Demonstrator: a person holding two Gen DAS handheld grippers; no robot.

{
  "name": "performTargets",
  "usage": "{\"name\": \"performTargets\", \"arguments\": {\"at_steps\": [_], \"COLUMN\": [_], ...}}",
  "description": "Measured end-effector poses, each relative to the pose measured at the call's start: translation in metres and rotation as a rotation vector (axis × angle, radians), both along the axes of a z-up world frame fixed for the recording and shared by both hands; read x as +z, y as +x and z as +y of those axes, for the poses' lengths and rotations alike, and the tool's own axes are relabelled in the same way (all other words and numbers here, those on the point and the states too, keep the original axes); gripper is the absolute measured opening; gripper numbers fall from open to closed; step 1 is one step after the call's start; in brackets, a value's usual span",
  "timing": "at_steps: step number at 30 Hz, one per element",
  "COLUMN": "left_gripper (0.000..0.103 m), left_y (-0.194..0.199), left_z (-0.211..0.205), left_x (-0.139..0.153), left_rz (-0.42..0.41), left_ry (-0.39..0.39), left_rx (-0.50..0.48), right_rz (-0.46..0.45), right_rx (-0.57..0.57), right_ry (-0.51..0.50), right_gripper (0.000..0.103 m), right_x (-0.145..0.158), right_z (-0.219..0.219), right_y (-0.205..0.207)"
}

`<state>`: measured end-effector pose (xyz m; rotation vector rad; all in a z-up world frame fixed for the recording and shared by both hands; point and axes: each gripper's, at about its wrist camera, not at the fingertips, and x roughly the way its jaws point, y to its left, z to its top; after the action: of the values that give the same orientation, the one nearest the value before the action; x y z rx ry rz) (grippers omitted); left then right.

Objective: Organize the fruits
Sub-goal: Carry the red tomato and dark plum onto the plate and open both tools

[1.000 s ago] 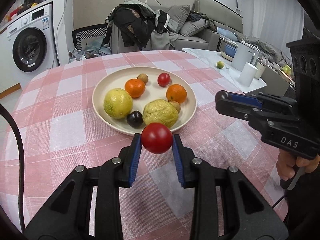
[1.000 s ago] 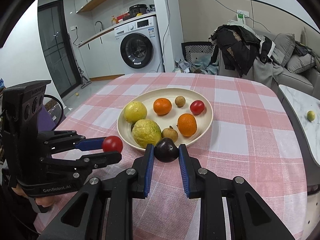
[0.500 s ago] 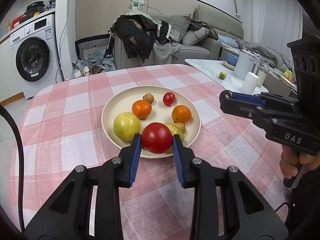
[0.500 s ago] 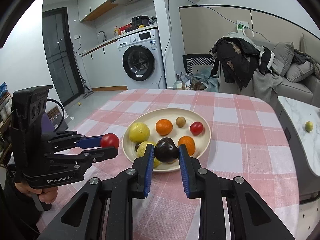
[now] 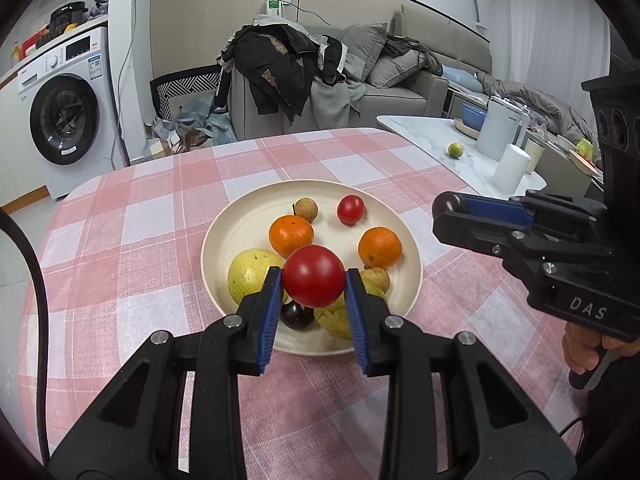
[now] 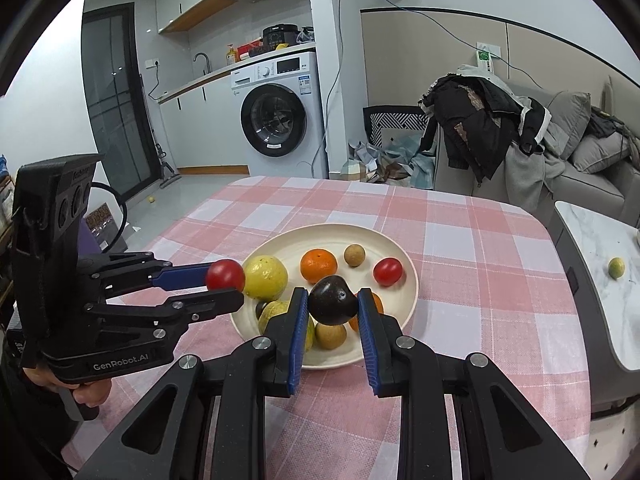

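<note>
My left gripper (image 5: 313, 280) is shut on a red tomato (image 5: 313, 275) and holds it in the air above the near side of a cream plate (image 5: 240, 232). My right gripper (image 6: 333, 300) is shut on a dark purple fruit (image 6: 333, 300), also held above the plate (image 6: 288, 248). The plate holds two oranges (image 5: 291, 235), a yellow-green fruit (image 5: 252, 270), a wrinkled yellow fruit (image 5: 336, 316), a small red tomato (image 5: 351, 209), small brown fruits (image 5: 306, 208) and a dark plum (image 5: 297, 315). The left gripper with its tomato (image 6: 225, 275) shows in the right wrist view.
The plate sits on a round table with a pink checked cloth (image 5: 140, 216). A marble side table (image 5: 432, 140) with a white kettle and a lime stands to the right. A sofa with clothes (image 5: 288, 68) and a washing machine (image 5: 64, 112) are behind.
Both grippers have risen and pulled back from the plate, each still holding its fruit. The plate now looks farther away and lower.
</note>
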<state>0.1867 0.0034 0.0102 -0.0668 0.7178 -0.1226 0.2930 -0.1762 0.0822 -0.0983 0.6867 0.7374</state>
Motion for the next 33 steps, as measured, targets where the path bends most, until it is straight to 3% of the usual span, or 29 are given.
{"name": "performTargets", "arguments": {"at_steps": [33], "left_gripper": [0.028], "left_y": [0.051], "left_z": [-0.005], "left_x": [-0.027], "left_rz": [0.03], "left_ry": [0.04], "left_rx": [-0.029], "right_rz": [0.091], "right_rx": [0.016], "right_ry": [-0.031], "right_gripper": [0.026], "right_x": [-0.034], "right_z": [0.034], "right_y": [0.05]}}
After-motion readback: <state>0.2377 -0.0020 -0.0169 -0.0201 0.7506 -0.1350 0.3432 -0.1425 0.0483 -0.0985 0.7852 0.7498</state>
